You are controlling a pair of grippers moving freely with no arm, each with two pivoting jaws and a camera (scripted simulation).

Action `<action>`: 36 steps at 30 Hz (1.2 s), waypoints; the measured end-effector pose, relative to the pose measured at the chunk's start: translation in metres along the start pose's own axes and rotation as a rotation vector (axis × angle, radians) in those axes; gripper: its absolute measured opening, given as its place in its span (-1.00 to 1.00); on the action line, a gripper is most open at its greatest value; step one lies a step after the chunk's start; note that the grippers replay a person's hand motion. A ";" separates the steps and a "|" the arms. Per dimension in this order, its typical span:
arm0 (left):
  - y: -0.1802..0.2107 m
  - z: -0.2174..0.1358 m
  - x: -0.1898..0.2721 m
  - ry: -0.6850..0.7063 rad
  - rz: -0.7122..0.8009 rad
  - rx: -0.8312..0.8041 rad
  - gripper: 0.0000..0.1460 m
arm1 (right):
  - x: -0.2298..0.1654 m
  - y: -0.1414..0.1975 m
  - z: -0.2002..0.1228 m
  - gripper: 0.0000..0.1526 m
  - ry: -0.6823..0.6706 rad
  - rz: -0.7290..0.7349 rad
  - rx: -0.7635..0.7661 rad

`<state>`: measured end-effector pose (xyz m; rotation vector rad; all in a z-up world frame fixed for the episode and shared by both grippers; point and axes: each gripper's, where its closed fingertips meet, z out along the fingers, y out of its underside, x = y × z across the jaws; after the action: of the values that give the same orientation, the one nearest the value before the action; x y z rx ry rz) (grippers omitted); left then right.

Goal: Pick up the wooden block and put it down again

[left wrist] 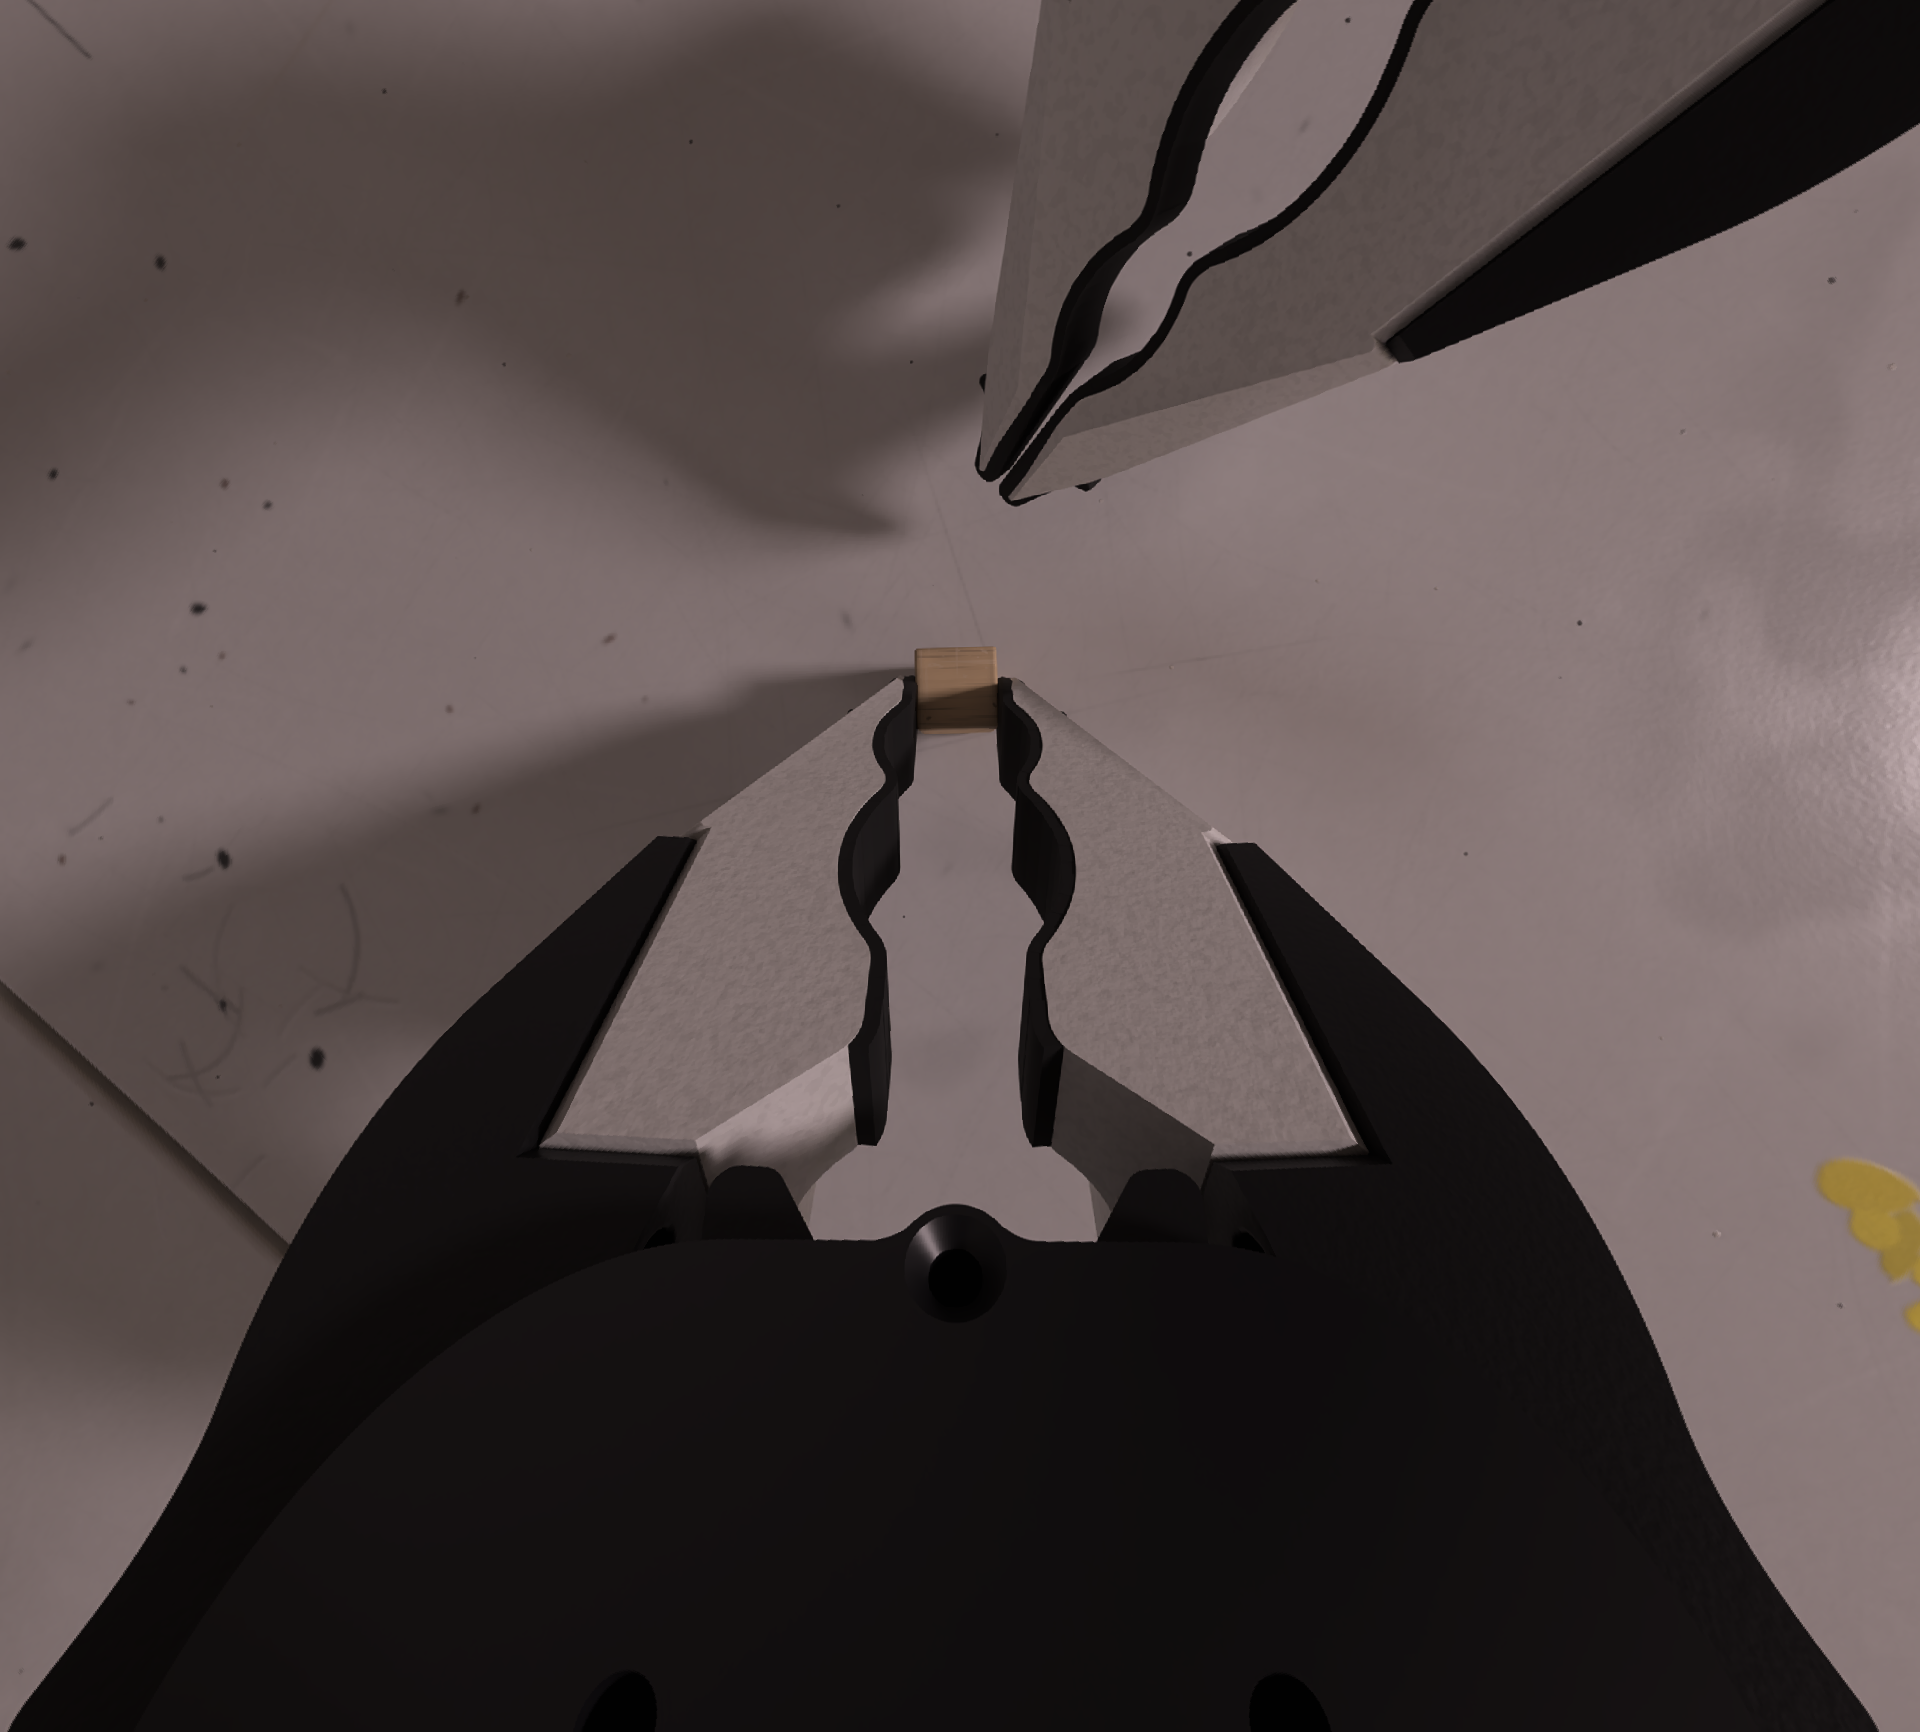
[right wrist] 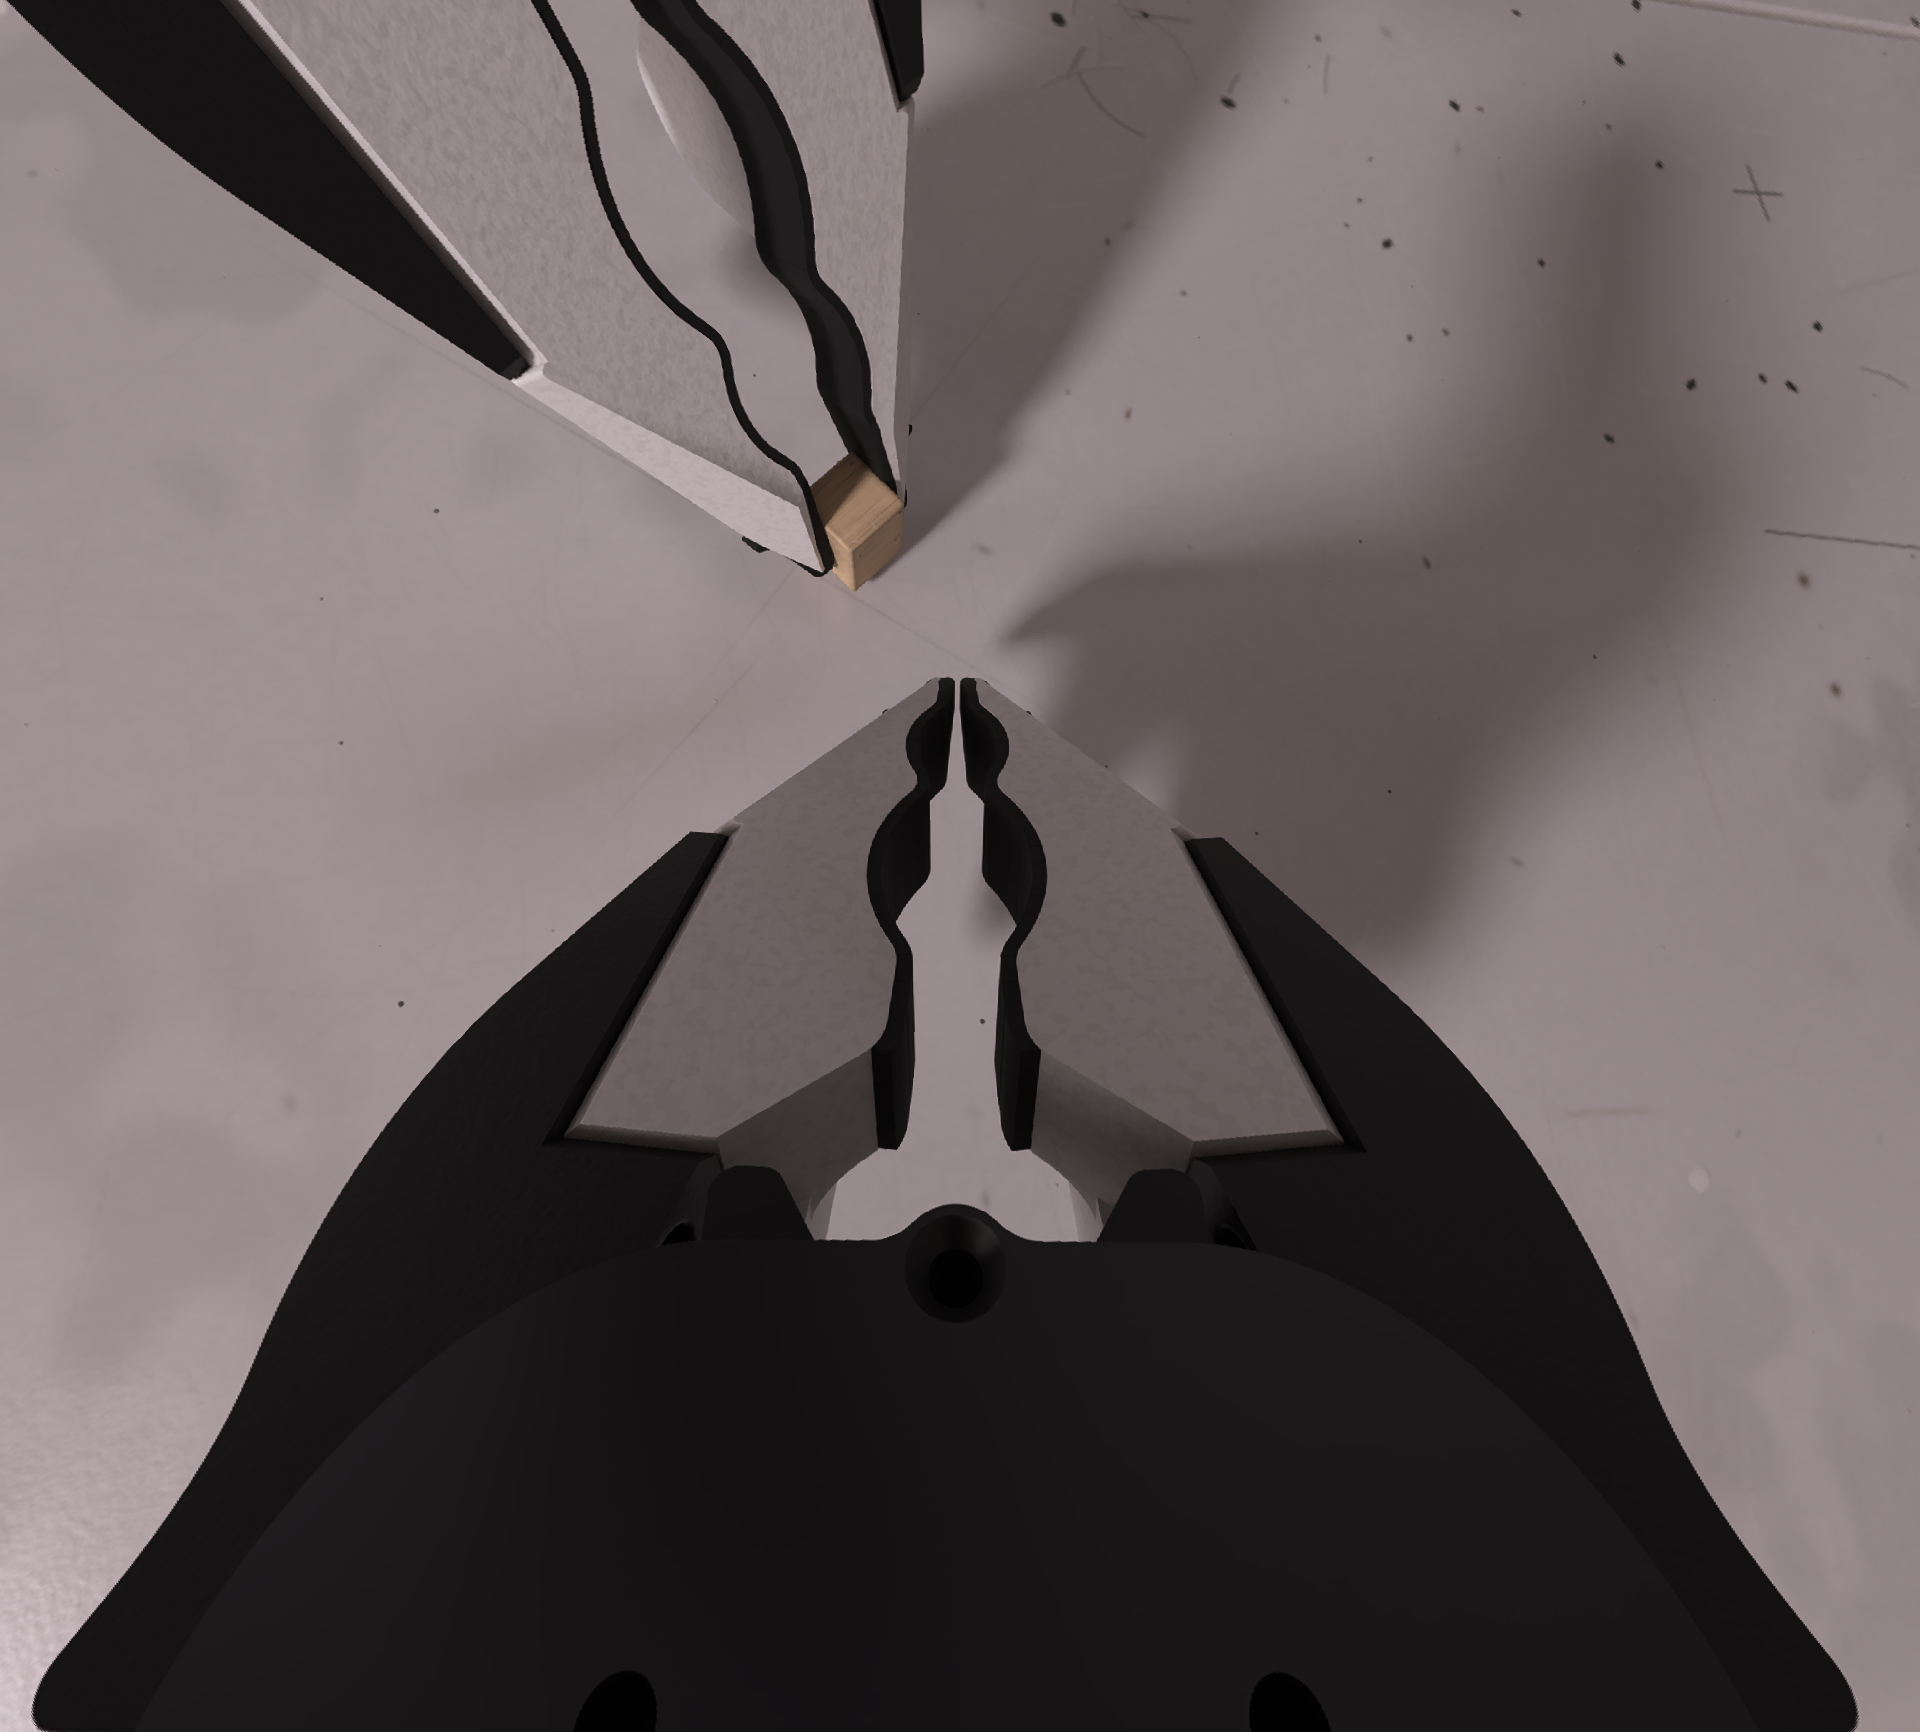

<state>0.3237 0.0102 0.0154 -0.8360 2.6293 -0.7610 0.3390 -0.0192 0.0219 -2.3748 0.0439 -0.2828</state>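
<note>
A small light wooden block (left wrist: 955,687) sits between the tips of my left gripper (left wrist: 956,695), whose jaws are closed on its two sides. In the right wrist view the same block (right wrist: 857,524) shows pinched at the tip of the left gripper (right wrist: 854,510), low at the grey table surface; I cannot tell if it touches the table. My right gripper (right wrist: 956,690) is shut and empty, its tips a short way in front of the block. In the left wrist view the right gripper (left wrist: 1006,477) comes in from the upper right, jaws together.
The grey table (left wrist: 416,539) bears dark specks and scratches. A seam or table edge (left wrist: 135,1111) runs at the lower left. Yellow paint marks (left wrist: 1875,1220) lie at the right. Soft gripper shadows fall on the surface (right wrist: 1455,643).
</note>
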 end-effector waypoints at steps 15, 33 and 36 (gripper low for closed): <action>0.001 0.003 -0.001 0.002 -0.003 -0.024 -0.80 | 0.001 -0.006 0.000 -1.00 0.010 -0.009 0.010; 0.001 0.003 -0.001 0.039 -0.006 -0.005 -0.80 | -0.004 -0.009 0.019 -0.99 0.010 -0.031 -0.077; 0.001 0.003 -0.001 0.048 -0.008 -0.004 -0.80 | -0.005 -0.008 0.018 -0.99 -0.011 -0.028 -0.089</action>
<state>0.3249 0.0104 0.0124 -0.8407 2.6714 -0.7876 0.3380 -0.0001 0.0137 -2.4670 0.0186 -0.2870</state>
